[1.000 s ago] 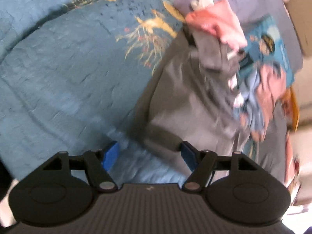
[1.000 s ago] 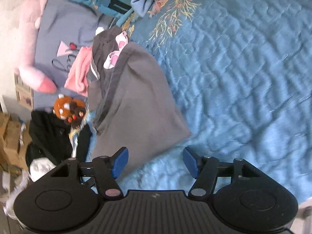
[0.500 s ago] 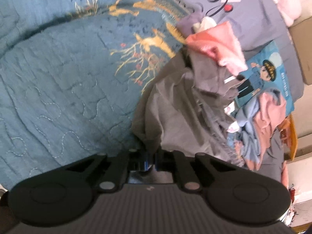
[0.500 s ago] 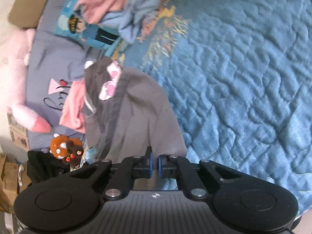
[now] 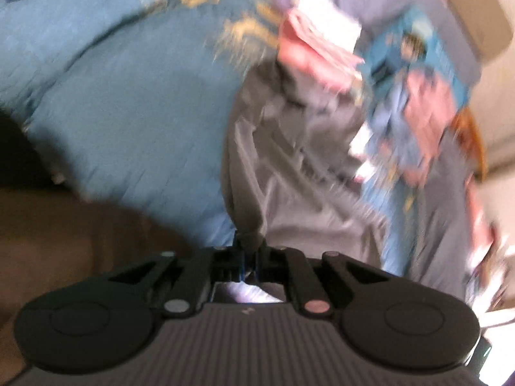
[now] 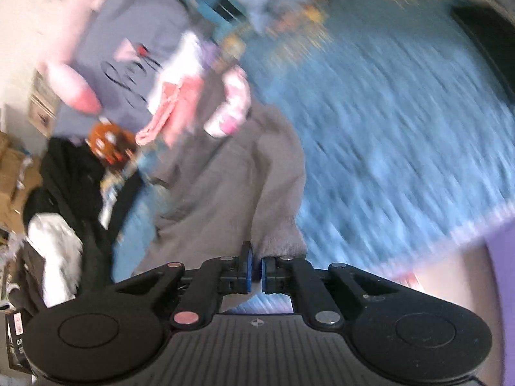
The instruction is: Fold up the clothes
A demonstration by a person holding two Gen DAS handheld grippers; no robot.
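Where both sets of jaws stood wide a second ago, I now have the left gripper (image 5: 249, 251) and right gripper (image 6: 256, 270) pinched on the grey garment (image 5: 299, 173), lifted off the blue quilt (image 5: 128, 112). Only the right view shows black clothes (image 6: 64, 173) at nine o'clock.

Both wrist views angled down, close, sharing grey garment (image 5: 299, 173)

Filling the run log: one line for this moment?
left gripper: shut on grey garment | right gripper: shut on grey garment | surface: blue quilt
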